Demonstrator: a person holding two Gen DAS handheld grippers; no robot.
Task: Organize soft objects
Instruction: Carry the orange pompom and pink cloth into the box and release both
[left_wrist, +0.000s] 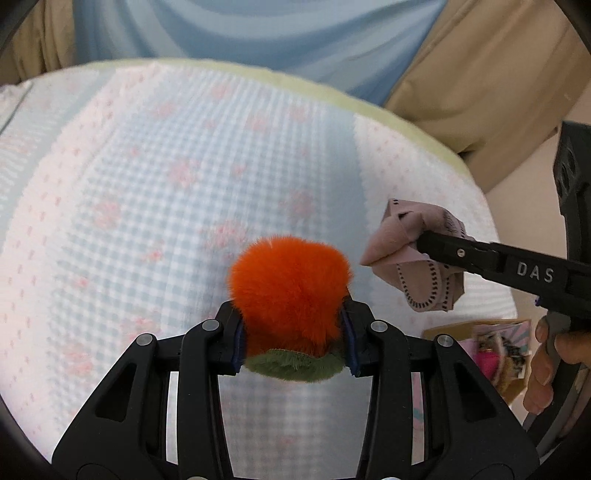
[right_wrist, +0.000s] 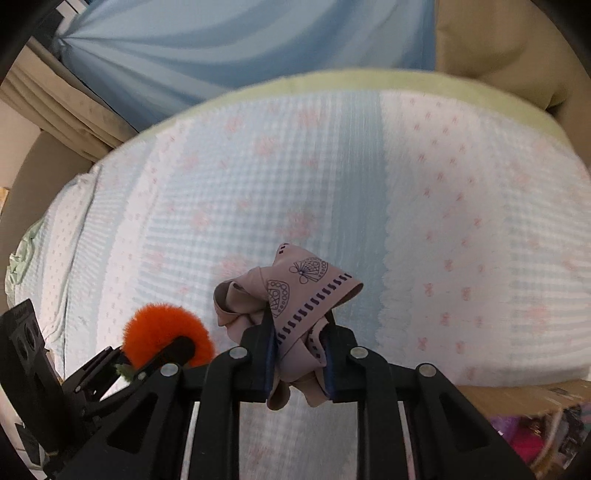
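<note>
My left gripper (left_wrist: 291, 332) is shut on an orange plush toy with a green base (left_wrist: 290, 291) and holds it above the bed. The same toy shows at the lower left of the right wrist view (right_wrist: 166, 328). My right gripper (right_wrist: 299, 350) is shut on a crumpled pink patterned cloth (right_wrist: 295, 295), also lifted above the bed. In the left wrist view that cloth (left_wrist: 410, 251) hangs from the right gripper's fingers (left_wrist: 480, 258), just right of the plush toy.
A bed with a light blue and white patterned cover (left_wrist: 147, 184) fills both views. A cardboard box with colourful items (right_wrist: 535, 424) sits at the lower right beside the bed, also in the left wrist view (left_wrist: 495, 350). Blue curtain (right_wrist: 221, 48) behind.
</note>
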